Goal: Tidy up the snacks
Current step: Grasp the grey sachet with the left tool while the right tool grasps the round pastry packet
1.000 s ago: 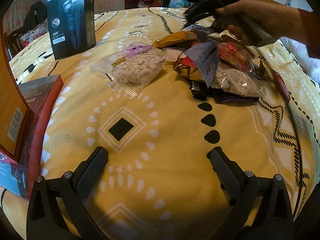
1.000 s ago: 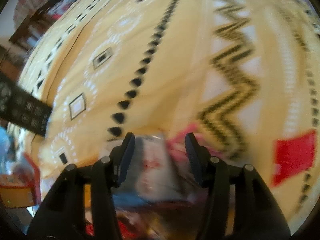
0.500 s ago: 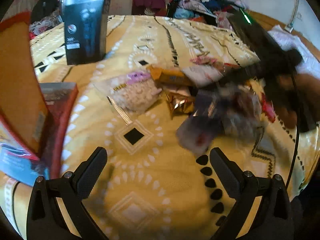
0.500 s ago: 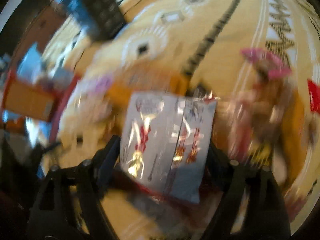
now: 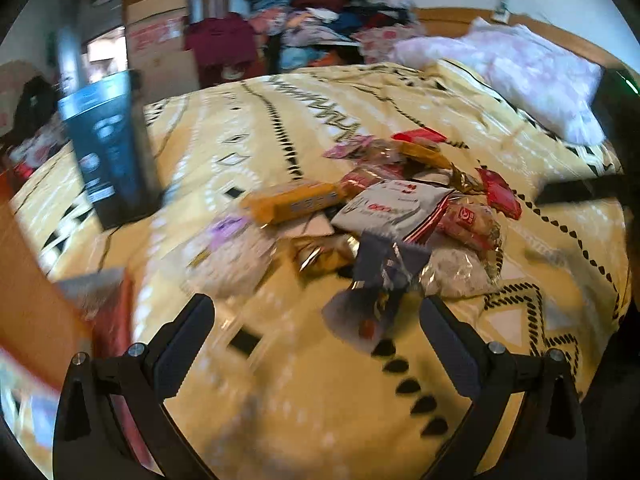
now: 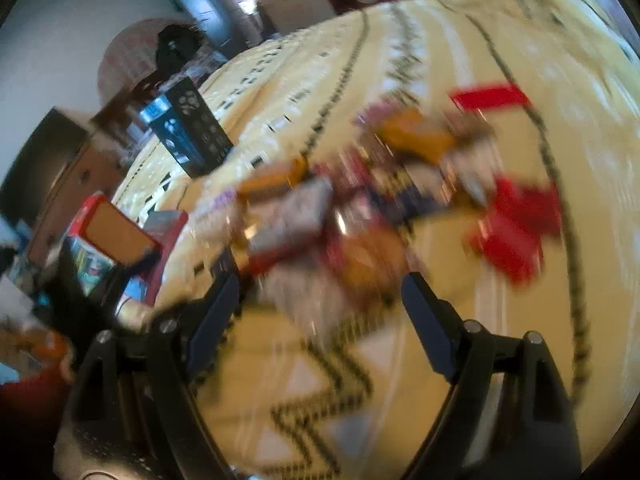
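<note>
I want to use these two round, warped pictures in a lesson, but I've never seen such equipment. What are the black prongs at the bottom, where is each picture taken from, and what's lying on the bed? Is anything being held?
No robot here: a person holds a hand-operated gripper in each hand, and each carries a wide-angle camera looking along its jaws, hence the round, bent view. One picture looks from the left gripper, the other from the right gripper. The black prongs are the jaws.

On the yellow patterned bedspread lies a heap of snack packets, with a dark box standing behind. The right-hand view is blurred.

Both jaws stand open with nothing in them; the right ones have just been opening.
</note>
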The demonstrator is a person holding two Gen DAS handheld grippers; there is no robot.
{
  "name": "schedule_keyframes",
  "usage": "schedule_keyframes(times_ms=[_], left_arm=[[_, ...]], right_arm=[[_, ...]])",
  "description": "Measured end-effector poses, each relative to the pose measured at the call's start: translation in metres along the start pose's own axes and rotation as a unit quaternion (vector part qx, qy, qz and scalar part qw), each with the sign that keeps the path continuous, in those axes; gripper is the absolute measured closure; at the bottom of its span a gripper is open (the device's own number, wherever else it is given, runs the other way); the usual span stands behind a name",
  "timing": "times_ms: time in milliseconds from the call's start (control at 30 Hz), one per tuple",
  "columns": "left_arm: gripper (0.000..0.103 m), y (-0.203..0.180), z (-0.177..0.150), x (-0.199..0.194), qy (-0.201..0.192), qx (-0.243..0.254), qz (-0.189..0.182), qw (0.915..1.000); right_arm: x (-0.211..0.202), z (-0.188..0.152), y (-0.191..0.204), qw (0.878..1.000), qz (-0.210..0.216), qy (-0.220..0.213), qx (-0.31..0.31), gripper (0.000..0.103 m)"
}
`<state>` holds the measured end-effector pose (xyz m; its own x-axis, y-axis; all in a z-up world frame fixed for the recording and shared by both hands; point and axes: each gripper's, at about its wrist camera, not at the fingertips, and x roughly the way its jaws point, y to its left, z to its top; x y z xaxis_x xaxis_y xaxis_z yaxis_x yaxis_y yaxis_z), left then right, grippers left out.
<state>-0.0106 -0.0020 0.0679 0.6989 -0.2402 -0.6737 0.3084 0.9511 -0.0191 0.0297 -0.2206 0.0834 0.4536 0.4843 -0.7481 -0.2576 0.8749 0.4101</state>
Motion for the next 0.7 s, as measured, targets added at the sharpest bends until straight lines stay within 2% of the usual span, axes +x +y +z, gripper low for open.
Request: schedule_keyframes(times_ms=[133,233,300,333,367,433,500,600,700], left_arm=[[0.0,-0.011,0.008,0.02,0.003,0.012,-0.027,0.9996],[0.0,-0.016,0.012,0.035,0.007,0.005,-0.026,0.9996],[0.004,-0.016,0.015,0.043,0.013,-0.002,-0.016,0.9998],[0.018,-0.016,0.015,0.046,0.023,-0.005,-0.019,0.9995],[0.04,-0.016,0.015,0.051,0.043,-0.008,-0.029,0.9986],[0.068,-0.012,0.013,0.058,0.09,-0.028,-0.056,0.994],[0.069,-0.009,0.012,0.048,0.092,-0.035,-0.047,0.994],[0.069,-0.006,0.014,0.029,0.122,-0.029,-0.034,0.9916],[0.068,0.003,0.009,0.018,0.17,-0.03,-0.051,0.9837]], right_arm=[[-0.008,-0.034,-0.008,1.0,-0.005,0.003,0.019,0.018],[-0.013,-0.041,-0.009,1.0,-0.013,0.002,0.015,0.018],[-0.014,-0.042,-0.01,1.0,-0.011,0.002,0.017,0.018],[-0.011,-0.039,-0.009,1.0,-0.013,0.004,0.016,0.018],[-0.013,-0.041,-0.008,1.0,-0.014,0.004,0.013,0.018],[-0.012,-0.04,-0.005,1.0,-0.011,0.0,0.008,0.018],[-0.014,-0.039,0.001,1.0,-0.012,-0.007,-0.003,0.018],[-0.013,-0.038,0.009,1.0,-0.012,-0.011,-0.019,0.018],[-0.012,-0.039,0.013,0.999,-0.016,-0.012,-0.027,0.018]])
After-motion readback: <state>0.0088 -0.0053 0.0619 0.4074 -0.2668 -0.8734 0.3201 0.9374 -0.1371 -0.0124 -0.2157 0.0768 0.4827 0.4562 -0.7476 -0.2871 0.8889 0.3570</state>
